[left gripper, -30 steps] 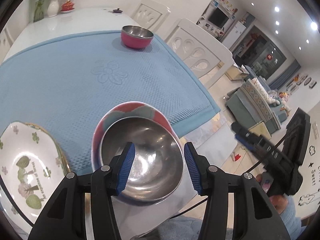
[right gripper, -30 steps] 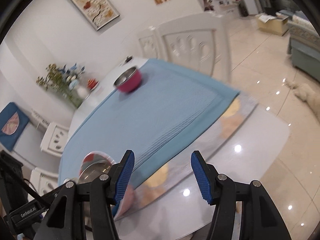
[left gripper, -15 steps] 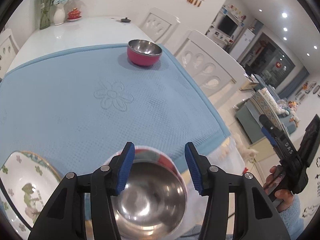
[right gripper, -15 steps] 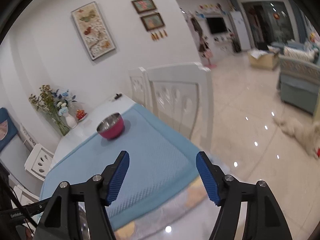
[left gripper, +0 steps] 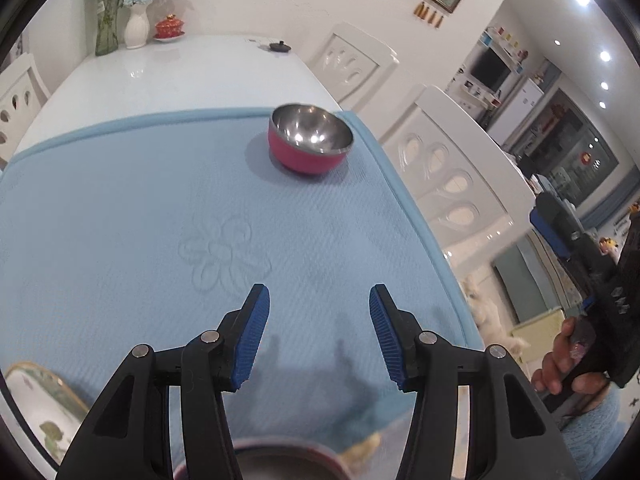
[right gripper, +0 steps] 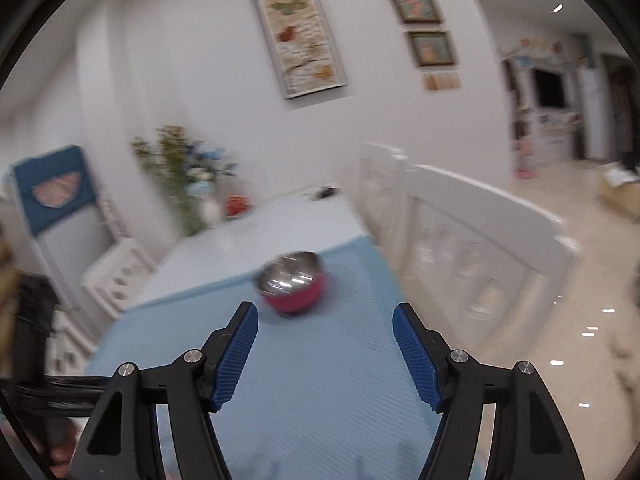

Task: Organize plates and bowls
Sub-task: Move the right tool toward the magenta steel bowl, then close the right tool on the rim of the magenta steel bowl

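A pink bowl with a steel inside (left gripper: 310,144) stands upright at the far right corner of the blue mat (left gripper: 140,220); it also shows in the right wrist view (right gripper: 291,286). My left gripper (left gripper: 318,336) is open and empty above the mat. Below it, the rim of another steel-lined bowl (left gripper: 276,462) shows at the bottom edge. A white plate with a tree pattern (left gripper: 36,408) lies at the lower left. My right gripper (right gripper: 324,356) is open and empty, pointed at the pink bowl; it also appears in the left wrist view (left gripper: 584,280), held by a hand.
White chairs (left gripper: 452,168) stand along the table's right side. A vase of flowers (left gripper: 136,20) and a red lidded dish (left gripper: 170,26) stand at the far end of the white table (left gripper: 180,80). A small dark object (left gripper: 280,46) lies near the far edge.
My left gripper has pulled up and back from the near bowl, which has slid to the bottom edge. My right gripper has swung round to face the pink bowl.
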`<state>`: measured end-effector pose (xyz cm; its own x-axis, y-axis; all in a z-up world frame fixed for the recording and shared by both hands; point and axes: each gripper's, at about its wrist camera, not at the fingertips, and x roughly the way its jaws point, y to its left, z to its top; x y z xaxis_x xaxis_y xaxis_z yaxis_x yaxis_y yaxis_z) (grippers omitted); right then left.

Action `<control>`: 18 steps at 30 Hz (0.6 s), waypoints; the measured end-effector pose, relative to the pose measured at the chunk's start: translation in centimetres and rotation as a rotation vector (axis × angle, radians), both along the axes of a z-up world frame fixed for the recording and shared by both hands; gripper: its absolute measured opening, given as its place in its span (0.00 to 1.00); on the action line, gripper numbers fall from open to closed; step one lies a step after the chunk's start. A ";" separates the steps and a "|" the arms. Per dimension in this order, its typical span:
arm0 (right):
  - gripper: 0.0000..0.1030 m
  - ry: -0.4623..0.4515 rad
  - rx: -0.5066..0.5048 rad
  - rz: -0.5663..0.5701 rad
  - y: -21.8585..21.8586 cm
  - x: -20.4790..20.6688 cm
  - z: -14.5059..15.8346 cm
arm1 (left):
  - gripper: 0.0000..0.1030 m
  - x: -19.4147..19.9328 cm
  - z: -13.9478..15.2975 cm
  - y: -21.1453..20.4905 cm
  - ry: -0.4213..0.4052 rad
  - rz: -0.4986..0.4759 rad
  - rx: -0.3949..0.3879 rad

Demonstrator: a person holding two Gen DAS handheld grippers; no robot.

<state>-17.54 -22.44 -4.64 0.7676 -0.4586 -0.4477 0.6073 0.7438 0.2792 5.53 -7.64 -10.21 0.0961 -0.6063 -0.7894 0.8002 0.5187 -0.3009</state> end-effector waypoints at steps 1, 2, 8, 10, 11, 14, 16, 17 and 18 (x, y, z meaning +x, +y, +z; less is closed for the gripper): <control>0.66 -0.023 0.022 0.036 -0.8 0.6 0.1 | 0.48 0.2 0.0 -0.5 0.004 0.007 -0.002; 0.66 -0.044 0.042 0.068 -1.6 1.3 0.2 | 0.48 0.5 -0.1 -1.2 0.010 0.016 -0.002; 0.66 -0.128 0.112 0.150 -6.9 6.7 0.3 | 0.48 2.4 -0.8 -5.7 0.001 0.076 0.014; 0.66 -0.164 0.157 0.181 -9.1 8.9 -0.2 | 0.50 3.4 -0.9 -7.6 -0.026 0.084 0.006; 0.66 -0.193 0.205 0.200 -10.4 10.0 -0.6 | 0.52 3.9 -1.0 -8.4 -0.033 0.091 0.001; 0.66 -0.176 0.312 0.212 -13.2 13.5 -3.1 | 0.56 6.9 -2.1 -10.4 0.038 0.135 -0.051; 0.66 -0.070 0.295 0.215 -13.7 15.9 -5.1 | 0.56 9.0 -3.3 -11.0 0.139 0.182 -0.089; 0.66 -0.053 0.306 0.218 -14.0 16.5 -5.8 | 0.56 9.7 -3.8 -11.2 0.164 0.206 -0.099; 0.66 -0.055 0.349 0.225 -14.5 17.3 -7.1 | 0.56 10.5 -4.5 -11.5 0.164 0.231 -0.100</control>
<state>-0.27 -36.96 -11.73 0.8584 -0.1048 -0.5021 0.4177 0.7111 0.5656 16.05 -19.12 -14.67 0.1170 -0.6586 -0.7434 0.6007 0.6430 -0.4751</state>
